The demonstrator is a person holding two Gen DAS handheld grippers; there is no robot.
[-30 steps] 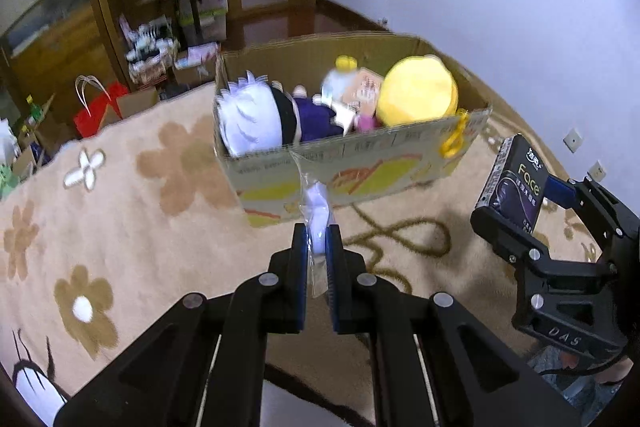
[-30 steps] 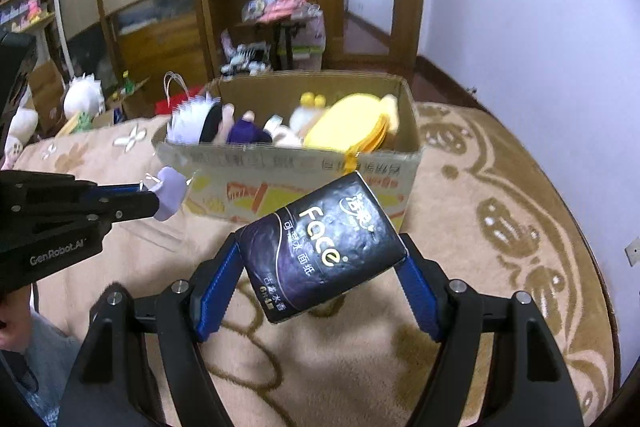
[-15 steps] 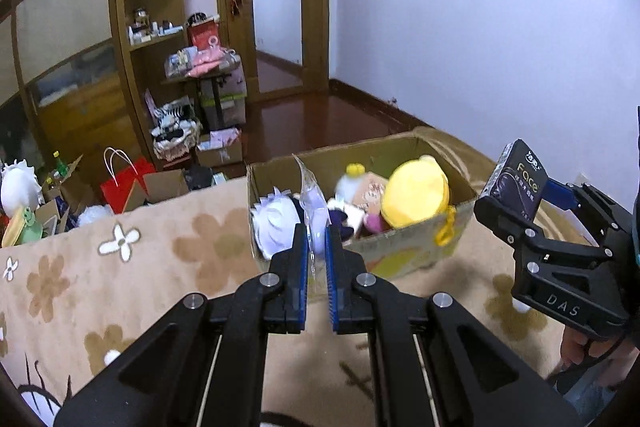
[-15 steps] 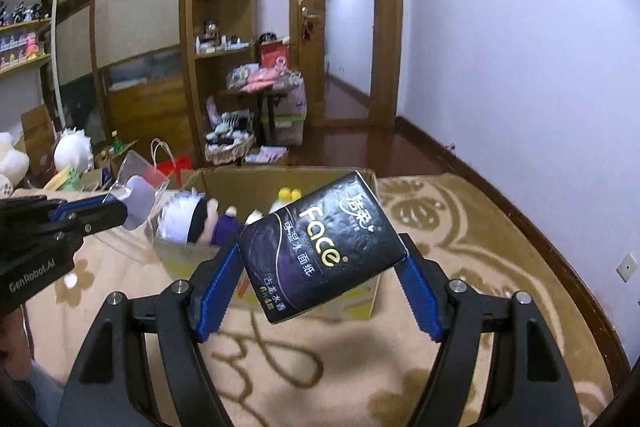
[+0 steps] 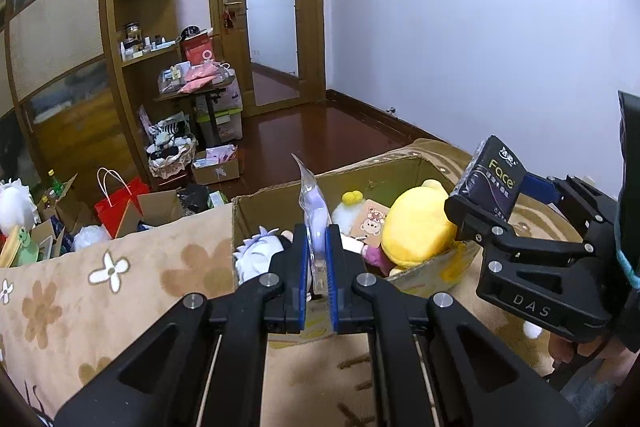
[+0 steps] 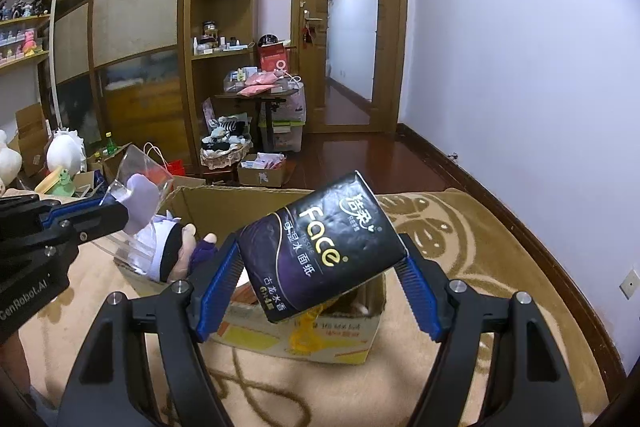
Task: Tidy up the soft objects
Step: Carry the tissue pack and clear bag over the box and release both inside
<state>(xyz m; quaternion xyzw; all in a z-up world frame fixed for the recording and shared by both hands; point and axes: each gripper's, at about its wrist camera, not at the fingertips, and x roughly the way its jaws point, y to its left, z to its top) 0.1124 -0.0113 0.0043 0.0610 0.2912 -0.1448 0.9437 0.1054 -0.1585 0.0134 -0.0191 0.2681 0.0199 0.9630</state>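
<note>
- Left hand-held gripper (image 5: 317,259) pinches a clear plastic packet (image 5: 311,207) with a pale purple soft item inside, upright between nearly closed pads, above the near wall of the cardboard box (image 5: 400,167).
- Right hand-held gripper (image 6: 320,275) clamps a dark tissue pack (image 6: 320,247), tilted, over the box's front edge.
- Inside the box lie a white-haired doll (image 5: 256,255) and a yellow plush (image 5: 416,227).
- Under the box lies a beige flowered rug (image 5: 100,279).
</note>
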